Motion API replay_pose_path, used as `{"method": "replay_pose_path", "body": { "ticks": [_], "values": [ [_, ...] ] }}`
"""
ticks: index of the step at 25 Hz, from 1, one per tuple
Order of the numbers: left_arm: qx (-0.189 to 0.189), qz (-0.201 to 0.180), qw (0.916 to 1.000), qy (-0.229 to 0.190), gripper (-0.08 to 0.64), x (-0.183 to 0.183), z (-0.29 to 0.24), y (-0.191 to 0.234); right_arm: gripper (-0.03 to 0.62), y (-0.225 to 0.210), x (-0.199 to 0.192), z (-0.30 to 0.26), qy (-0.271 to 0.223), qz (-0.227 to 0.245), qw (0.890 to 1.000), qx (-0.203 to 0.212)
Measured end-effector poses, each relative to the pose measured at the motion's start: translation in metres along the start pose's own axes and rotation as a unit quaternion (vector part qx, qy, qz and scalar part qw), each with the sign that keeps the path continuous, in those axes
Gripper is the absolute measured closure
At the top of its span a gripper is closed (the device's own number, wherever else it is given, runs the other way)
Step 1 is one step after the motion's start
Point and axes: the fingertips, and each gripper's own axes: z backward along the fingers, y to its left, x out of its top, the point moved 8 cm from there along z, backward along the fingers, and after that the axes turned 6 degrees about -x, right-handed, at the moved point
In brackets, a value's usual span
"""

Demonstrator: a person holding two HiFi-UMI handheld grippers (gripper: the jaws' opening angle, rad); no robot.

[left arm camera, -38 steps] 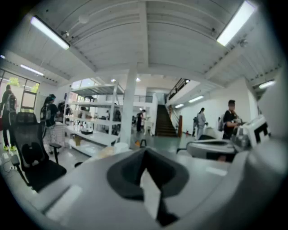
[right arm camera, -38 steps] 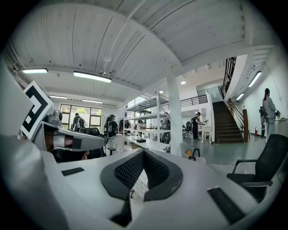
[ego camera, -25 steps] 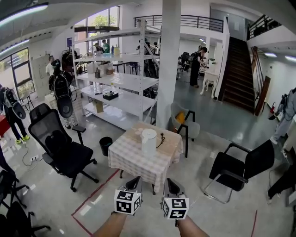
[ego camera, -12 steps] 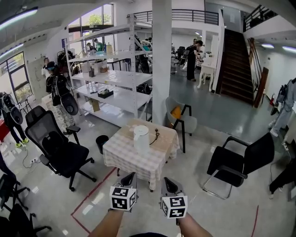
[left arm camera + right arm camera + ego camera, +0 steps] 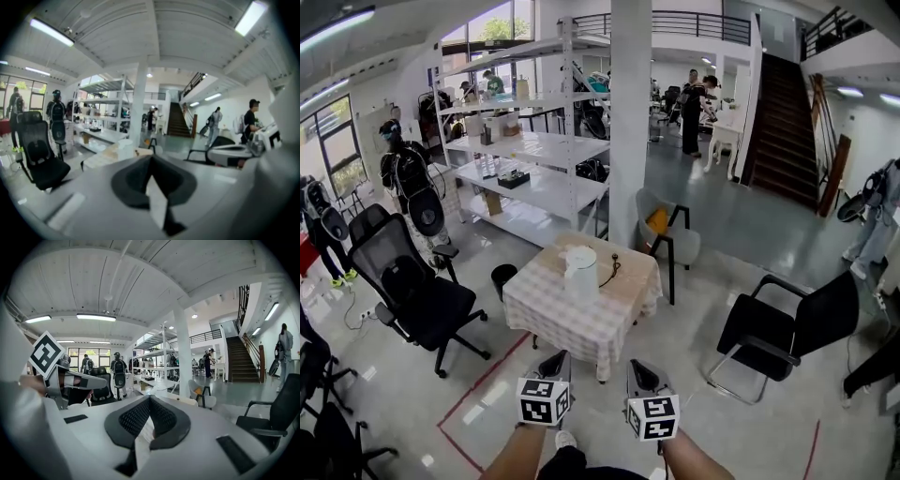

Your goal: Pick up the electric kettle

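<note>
- Left gripper (image 5: 554,360) is clenched on nothing, its jaws meeting at the tip in its own view. Right gripper (image 5: 636,367) is pressed together the same way and is also empty.
- I see both held out low at the bottom of the head view, side by side, well short of the bench (image 5: 546,323).
- Against a second ago, the bench and the white pillar (image 5: 630,122) behind it have slid leftward in the head view. A shoe (image 5: 565,439) now shows between the two forearms. Neither gripper has changed its clench.
- Electric kettle (image 5: 580,273) stands upright near the middle of the bench, on the checked cloth, untouched.
- It looks white, a plain cylinder with a flat round lid. I cannot make out its handle from here.
- Black cord (image 5: 609,272) lies on the cloth just to the kettle's right.
</note>
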Motion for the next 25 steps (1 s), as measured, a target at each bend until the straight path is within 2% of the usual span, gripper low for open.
{"method": "replay_pose_path", "body": {
  "ticks": [11,21,25],
  "values": [
    [-0.013,0.001,0.9999,-0.002,0.56,0.012,-0.084,0.052,0.595,-0.008,0.003,-0.094,0.001,0.009,1.0,0.017],
    [-0.016,-0.001,0.9999,0.0,0.56,0.046,-0.17,0.141,0.595,0.0,0.031,-0.229,0.002,-0.001,1.0,0.023],
    [-0.017,0.006,0.9998,0.008,0.56,0.056,-0.196,0.174,0.595,0.009,0.042,-0.274,0.007,0.001,0.999,0.04]
  ]
}}
